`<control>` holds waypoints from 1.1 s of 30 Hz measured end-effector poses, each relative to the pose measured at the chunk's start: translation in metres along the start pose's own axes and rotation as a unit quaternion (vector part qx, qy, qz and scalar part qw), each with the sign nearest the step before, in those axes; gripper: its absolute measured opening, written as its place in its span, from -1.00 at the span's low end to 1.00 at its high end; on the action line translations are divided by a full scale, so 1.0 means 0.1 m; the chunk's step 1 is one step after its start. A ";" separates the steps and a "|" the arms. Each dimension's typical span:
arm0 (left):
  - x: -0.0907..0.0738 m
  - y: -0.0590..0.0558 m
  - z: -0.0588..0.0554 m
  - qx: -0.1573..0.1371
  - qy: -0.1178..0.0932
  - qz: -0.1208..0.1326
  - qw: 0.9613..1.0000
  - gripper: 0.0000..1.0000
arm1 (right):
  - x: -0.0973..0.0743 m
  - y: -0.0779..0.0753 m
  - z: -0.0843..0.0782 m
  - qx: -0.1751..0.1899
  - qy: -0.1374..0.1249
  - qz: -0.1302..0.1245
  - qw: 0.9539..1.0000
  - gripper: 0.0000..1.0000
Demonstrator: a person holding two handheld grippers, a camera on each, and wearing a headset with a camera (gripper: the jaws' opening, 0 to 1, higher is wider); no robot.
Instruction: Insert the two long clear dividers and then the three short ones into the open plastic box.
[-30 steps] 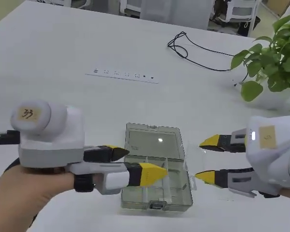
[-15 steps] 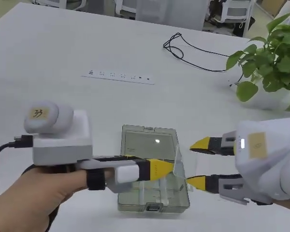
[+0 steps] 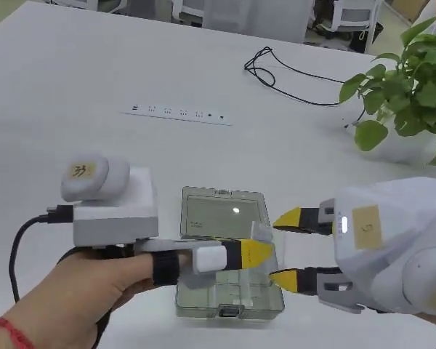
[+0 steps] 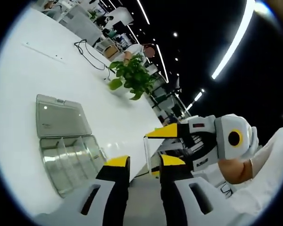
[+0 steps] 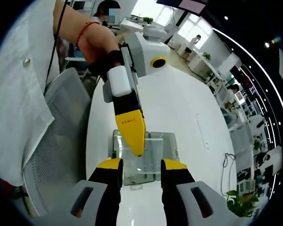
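**Grippers draw together over the box, divider in the right one**

The right gripper (image 3: 273,248) clamps a clear divider (image 3: 266,234) between its two yellow fingertips, and the panel spans the gap from the upper finger to the lower one. Whether it is a long piece or a short one cannot be told. The left gripper (image 3: 256,252), carried in a hand (image 3: 73,298), has its fingers parted with nothing between them. In the left gripper view the divider's edge stands just beyond their tips. Whether a left fingertip touches the panel cannot be told.

The open plastic box (image 3: 200,305) lies on the table (image 3: 94,65) beneath both sets of fingers. Its lid (image 3: 218,211) is folded back flat on the far side of them. Clear partitions (image 4: 61,160) already stand in its tray.

A second ago the left fingers hung over the middle of the tray; they have since travelled to the side nearer the right gripper. The right fingers were then off that side of the box and have come in over its edge, bringing the divider along. The space between the two grippers has almost closed. The box has kept its place on the table.
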State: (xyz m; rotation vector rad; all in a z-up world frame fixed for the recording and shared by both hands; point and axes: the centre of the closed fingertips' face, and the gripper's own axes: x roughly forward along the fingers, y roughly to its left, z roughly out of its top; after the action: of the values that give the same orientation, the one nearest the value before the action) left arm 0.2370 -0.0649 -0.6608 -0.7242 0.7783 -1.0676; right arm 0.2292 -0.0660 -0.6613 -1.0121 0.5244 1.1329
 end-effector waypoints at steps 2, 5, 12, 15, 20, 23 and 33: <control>0.01 0.00 -0.01 0.000 0.003 -0.002 1.000 -0.63 | 0.01 0.01 0.01 -0.004 0.002 0.002 1.000 -0.34; 0.02 0.00 -0.01 0.000 0.005 -0.004 1.000 -0.77 | 0.01 0.02 0.02 -0.009 0.005 0.003 1.000 -0.34; 0.03 0.02 -0.03 0.001 0.011 -0.005 1.000 -0.90 | 0.02 0.03 0.01 -0.009 0.009 0.005 1.000 -0.34; 0.04 0.02 -0.04 0.002 0.011 -0.007 1.000 -0.97 | 0.02 0.03 0.00 -0.009 0.010 0.006 1.000 -0.34; 0.05 0.02 -0.05 0.006 0.014 -0.007 1.000 -1.00 | 0.04 0.04 0.00 -0.015 0.015 0.008 1.000 -0.34; 0.05 0.02 -0.06 0.009 0.016 -0.005 1.000 -1.00 | 0.05 0.04 -0.01 -0.016 0.016 0.008 1.000 -0.34; 0.06 0.01 -0.05 0.007 0.010 0.003 1.000 -1.00 | 0.05 0.02 0.00 -0.023 0.018 -0.001 1.000 -0.34</control>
State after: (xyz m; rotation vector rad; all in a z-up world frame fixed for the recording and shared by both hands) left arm 0.2346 -0.0705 -0.6658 -0.7006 0.7878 -1.0759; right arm 0.2291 -0.0638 -0.6661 -1.0745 0.5271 1.1306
